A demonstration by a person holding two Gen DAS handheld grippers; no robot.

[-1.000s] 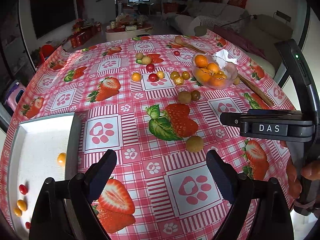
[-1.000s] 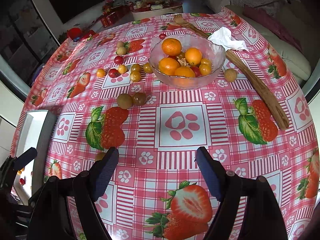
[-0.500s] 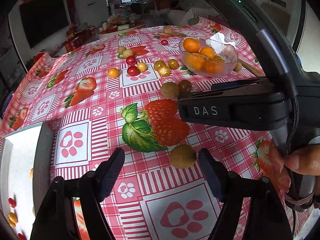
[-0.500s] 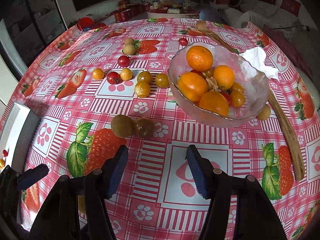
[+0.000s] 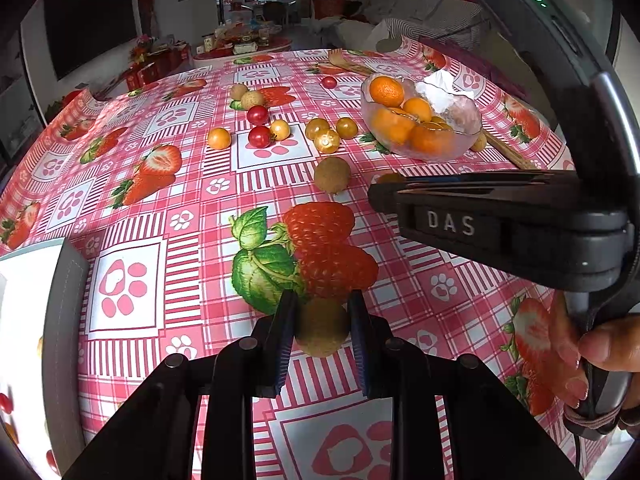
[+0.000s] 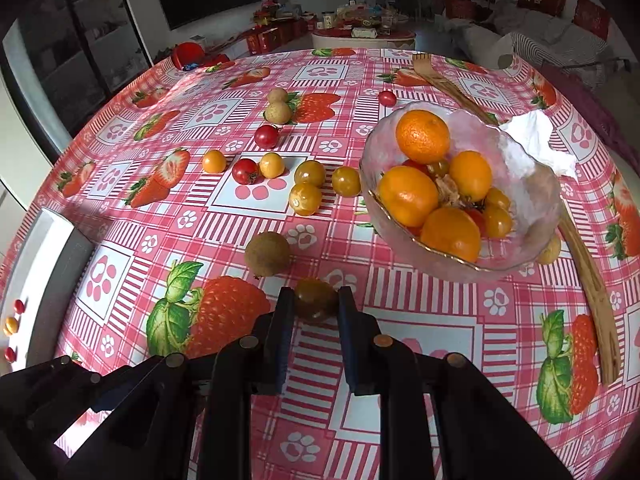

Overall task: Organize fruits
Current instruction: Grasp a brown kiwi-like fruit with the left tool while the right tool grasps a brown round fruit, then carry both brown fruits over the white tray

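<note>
My left gripper [image 5: 322, 308] is shut on a brown-green longan [image 5: 322, 330] that rests on the strawberry-print tablecloth [image 5: 160, 200]. My right gripper [image 6: 315, 300] is shut on a dark brownish tomato [image 6: 315, 300], also on the cloth; its body shows in the left wrist view [image 5: 500, 216]. Another longan [image 6: 267, 253] lies just left of the right gripper. Loose cherry tomatoes and golden berries [image 6: 306, 198] lie farther back. A glass bowl [image 6: 532, 196] holds oranges [image 6: 422, 136] and small fruits.
A white tray with a grey rim [image 5: 64, 320] stands at the left and holds small tomatoes [image 6: 12, 324]. A wooden fork [image 6: 588, 264] and a crumpled tissue [image 6: 536, 140] lie beside the bowl. Two longans [image 6: 278, 106] sit at the back.
Both grippers moved forward and closed: the left one onto the near longan, the right one onto the dark tomato beside the second longan.
</note>
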